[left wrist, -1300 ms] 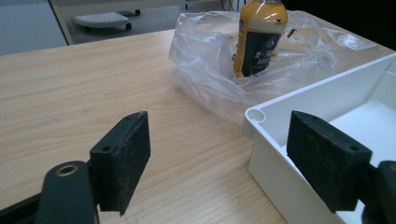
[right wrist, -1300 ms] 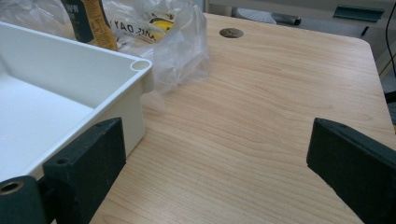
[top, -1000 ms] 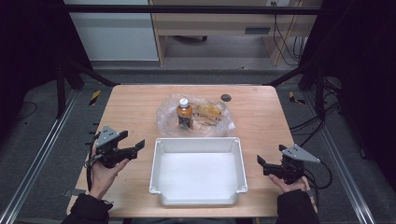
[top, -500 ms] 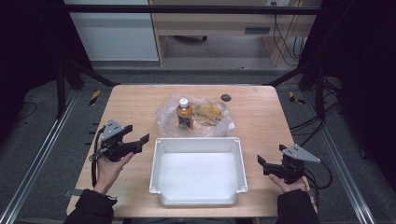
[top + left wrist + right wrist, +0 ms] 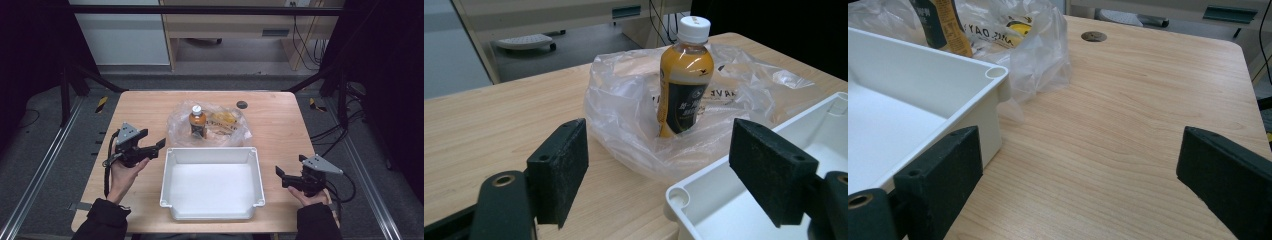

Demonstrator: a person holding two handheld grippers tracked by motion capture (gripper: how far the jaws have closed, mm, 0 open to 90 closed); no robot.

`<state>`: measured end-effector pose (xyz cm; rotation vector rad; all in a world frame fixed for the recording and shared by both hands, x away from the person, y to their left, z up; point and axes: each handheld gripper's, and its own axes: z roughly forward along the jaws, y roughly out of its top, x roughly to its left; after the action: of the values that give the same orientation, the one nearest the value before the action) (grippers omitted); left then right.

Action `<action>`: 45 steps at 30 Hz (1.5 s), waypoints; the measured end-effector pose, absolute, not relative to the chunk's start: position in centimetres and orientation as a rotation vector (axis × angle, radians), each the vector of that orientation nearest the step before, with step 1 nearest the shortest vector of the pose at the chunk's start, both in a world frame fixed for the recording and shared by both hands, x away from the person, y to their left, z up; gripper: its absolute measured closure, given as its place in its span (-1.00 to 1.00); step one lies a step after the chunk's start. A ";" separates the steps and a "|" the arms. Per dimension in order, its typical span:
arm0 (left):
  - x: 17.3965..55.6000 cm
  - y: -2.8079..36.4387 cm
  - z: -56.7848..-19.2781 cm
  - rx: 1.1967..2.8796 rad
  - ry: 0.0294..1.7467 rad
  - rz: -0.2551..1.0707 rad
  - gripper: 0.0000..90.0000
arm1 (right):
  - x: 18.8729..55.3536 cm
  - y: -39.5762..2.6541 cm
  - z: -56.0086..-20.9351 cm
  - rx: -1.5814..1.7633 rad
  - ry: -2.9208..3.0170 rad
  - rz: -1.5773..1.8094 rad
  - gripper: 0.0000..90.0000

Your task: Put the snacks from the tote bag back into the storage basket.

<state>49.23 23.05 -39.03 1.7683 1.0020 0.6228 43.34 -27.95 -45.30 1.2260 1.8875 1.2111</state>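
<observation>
A bottle (image 5: 197, 121) (image 5: 685, 80) of orange drink with a white cap and dark label stands upright inside a crumpled clear plastic bag (image 5: 222, 125) (image 5: 634, 115) at mid-table. A yellow packet (image 5: 223, 118) lies in the bag beside it. In front of the bag sits an empty white tray (image 5: 210, 152) (image 5: 704, 175) (image 5: 993, 72). My left gripper (image 5: 157, 146) (image 5: 664, 165) is open, just left of the tray's far left corner, jaws facing the bag and bottle. My right gripper (image 5: 280, 176) (image 5: 1080, 175) is open over bare wood beside the tray's right wall.
A small dark round grommet (image 5: 242, 104) (image 5: 1093, 36) is set in the tabletop behind the bag, to the right. Bare wooden table (image 5: 285, 130) lies right of the bag and tray. Black frame rails run along both sides of the table.
My left gripper has moved forward and to the right, closer to the tray's corner and the bag. The right gripper has stayed in place.
</observation>
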 end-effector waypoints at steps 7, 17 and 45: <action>49.9 22.4 -39.0 1.775 0.998 0.618 -0.47 | 43.4 -28.0 -45.3 1.223 1.888 1.211 -0.89; 50.9 21.4 -38.8 1.776 0.990 0.617 -0.46 | 43.4 -27.9 -45.3 1.226 1.890 1.212 -0.89; 54.4 17.6 -37.9 1.798 0.934 0.618 -0.41 | 43.5 -28.1 -45.3 1.235 1.886 1.223 -0.89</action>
<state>54.38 17.59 -37.93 1.7979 0.9339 0.6179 43.48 -28.06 -45.34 1.2348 1.8865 1.2227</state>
